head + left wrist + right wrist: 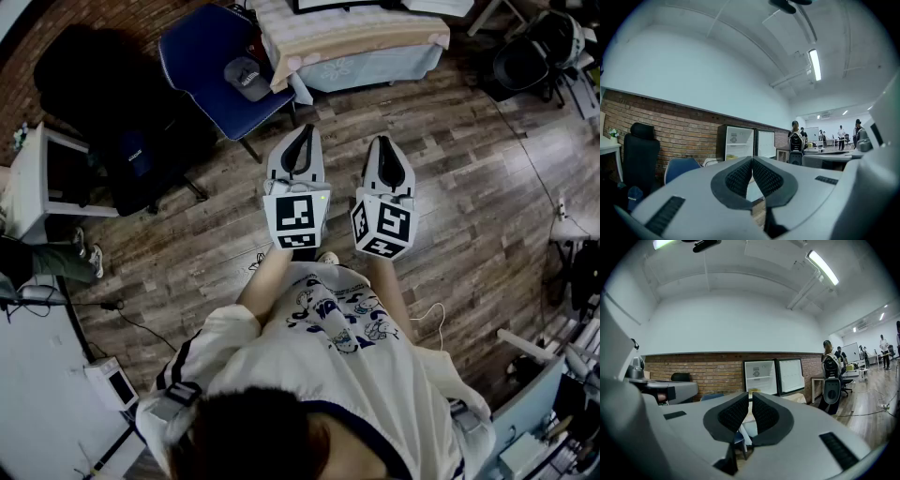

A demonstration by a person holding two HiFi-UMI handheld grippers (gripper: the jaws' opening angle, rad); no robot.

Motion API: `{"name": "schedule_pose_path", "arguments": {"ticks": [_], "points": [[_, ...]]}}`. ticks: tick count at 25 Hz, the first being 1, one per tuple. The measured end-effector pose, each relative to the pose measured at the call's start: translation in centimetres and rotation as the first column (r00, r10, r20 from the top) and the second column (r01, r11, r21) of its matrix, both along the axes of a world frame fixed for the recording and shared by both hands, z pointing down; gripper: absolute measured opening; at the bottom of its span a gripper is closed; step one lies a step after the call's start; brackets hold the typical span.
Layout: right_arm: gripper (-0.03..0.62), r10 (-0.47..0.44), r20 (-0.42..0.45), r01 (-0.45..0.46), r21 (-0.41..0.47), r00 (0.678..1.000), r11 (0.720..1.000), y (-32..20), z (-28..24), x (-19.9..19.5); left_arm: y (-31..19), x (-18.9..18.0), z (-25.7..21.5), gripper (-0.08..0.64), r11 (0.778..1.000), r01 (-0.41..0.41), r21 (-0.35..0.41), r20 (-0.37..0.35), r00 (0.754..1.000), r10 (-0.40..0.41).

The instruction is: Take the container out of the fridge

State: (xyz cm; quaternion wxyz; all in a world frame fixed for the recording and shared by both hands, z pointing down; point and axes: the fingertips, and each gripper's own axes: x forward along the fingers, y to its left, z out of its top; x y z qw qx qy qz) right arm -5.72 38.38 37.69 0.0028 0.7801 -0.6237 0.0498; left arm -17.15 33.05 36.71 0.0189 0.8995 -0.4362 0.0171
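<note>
A large room has a dark wooden plank floor point(450, 187) and, along one side, a red brick wall point(693, 366) under a plain white upper wall. Against the brick wall stands a fridge point(759, 376) with two tall pale fronts side by side. The left front shows a shelf and, low down, a small pale yellow thing point(754, 390) that may be the container, though it is too small to be sure. It sits inside the fridge, well apart from both tools. Seen from above, a person in a white printed shirt point(337, 319) stands on the floor with both arms held forward. Ahead of them is a bench point(356, 37) draped in a light cloth. Left of it are a blue chair point(211, 66) and a black office chair point(103, 84). A grey cap point(248, 80) lies on the blue chair's seat. The left hand-held gripper point(304, 129) and the right hand-held gripper point(383, 141) are held side by side, close together, pointing away from the body, each with a cube of square black-and-white markers at its rear. The left one's dark ribbed pads are pressed together at the tips with nothing between them. The right one's pads are nearly together, with only a thin slit between them, and they also pinch nothing. Far off on the right, a person with a backpack point(829, 376) stands near some desks.
</note>
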Motion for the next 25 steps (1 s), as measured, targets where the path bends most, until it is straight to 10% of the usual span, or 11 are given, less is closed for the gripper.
{"name": "schedule_pose_path", "arguments": {"ticks": [25], "points": [[0.048,0.011,0.029,-0.010,-0.018,1.000,1.000,-5.9,1.8,1.7,-6.0,2.0,1.0,0.018,1.000,-0.018,-0.016,0.006,1.000,0.018]]}}
